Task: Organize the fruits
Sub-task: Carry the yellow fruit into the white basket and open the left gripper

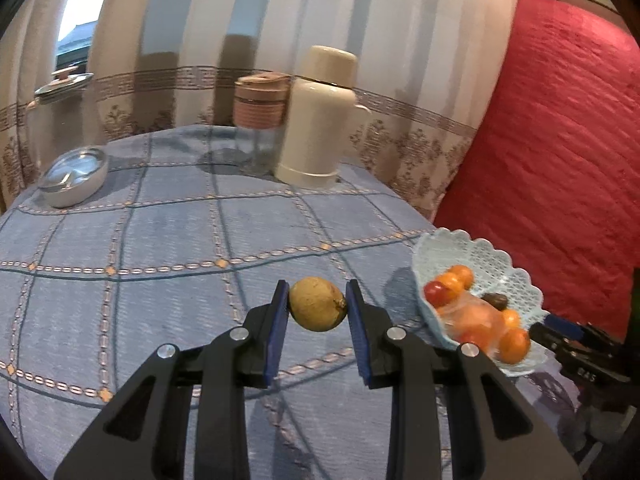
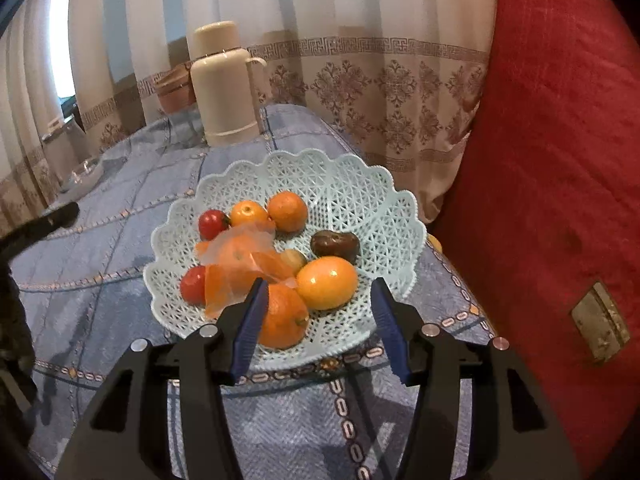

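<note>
Pinching a yellow-brown lemon [image 1: 318, 304] between its blue pads, the left hand-held gripper [image 1: 318, 306] holds the fruit clear above the blue checked cloth of the desk [image 1: 160, 264]. The pads press on the lemon's two ends, its stem nub turned toward the right pad.

To the right of that gripper in the left wrist view sits a pale blue lattice basket [image 1: 516, 280] with a scalloped rim, near the desk's edge by a red quilted cushion [image 1: 560, 140]. The basket is near the lemon but apart from it.

The right hand-held gripper [image 2: 318, 312] stands spread over the near rim of the same basket [image 2: 360, 192], with nothing between its pads. Inside the basket lie several pieces of fruit: a large orange [image 2: 282, 316] right at the gripper's left pad, a smooth yellow-orange fruit [image 2: 326, 283] just beyond it, two more oranges [image 2: 287, 212] at the back, two small red fruits [image 2: 212, 224] on the left, a dark brown fruit [image 2: 334, 245] on the right, and a crumpled clear orange-tinted bag [image 2: 236, 264] across the middle.

Farther back on the desk stand a cream thermos jug [image 1: 320, 120], a glass jar with a pink lid [image 1: 260, 120] beside it, and a round metal dish [image 1: 76, 178] off to the left. A patterned curtain [image 1: 400, 40] hangs behind.
</note>
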Demonstrator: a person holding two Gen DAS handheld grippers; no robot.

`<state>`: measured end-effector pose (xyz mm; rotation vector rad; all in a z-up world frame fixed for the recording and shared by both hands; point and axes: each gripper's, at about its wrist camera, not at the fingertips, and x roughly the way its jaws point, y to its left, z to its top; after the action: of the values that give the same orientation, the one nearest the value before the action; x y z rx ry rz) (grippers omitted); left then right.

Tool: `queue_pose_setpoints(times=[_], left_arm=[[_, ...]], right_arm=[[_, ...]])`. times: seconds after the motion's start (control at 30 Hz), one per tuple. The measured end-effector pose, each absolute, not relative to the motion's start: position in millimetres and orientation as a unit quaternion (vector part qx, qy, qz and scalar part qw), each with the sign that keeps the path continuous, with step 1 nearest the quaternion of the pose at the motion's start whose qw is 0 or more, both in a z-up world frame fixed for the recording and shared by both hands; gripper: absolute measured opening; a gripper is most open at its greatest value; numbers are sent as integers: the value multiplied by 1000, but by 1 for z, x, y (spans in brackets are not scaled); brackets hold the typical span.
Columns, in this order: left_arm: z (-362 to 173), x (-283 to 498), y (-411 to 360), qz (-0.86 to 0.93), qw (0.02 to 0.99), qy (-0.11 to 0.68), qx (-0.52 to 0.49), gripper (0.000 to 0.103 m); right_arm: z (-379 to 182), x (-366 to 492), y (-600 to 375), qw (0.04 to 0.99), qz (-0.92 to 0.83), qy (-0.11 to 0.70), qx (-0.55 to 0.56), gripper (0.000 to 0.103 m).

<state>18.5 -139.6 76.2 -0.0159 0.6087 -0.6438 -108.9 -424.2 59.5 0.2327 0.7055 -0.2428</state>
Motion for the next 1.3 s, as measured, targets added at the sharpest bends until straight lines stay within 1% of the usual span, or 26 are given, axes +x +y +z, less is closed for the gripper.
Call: queue_pose_setpoints(times=[0.37,0.73,1.3], left_arm=[[68,5,-205,-352,881,314,25,29],[61,-2,-257,-375,869,318,57,29],[46,-2,-277,-377,864,323,82,29]], right_arm=[[73,-121,-441,937,-110,292,154,55],[70,-123,-454,935,-106,292,174,55],[70,-123,-463,933,-111,289,181,55]])
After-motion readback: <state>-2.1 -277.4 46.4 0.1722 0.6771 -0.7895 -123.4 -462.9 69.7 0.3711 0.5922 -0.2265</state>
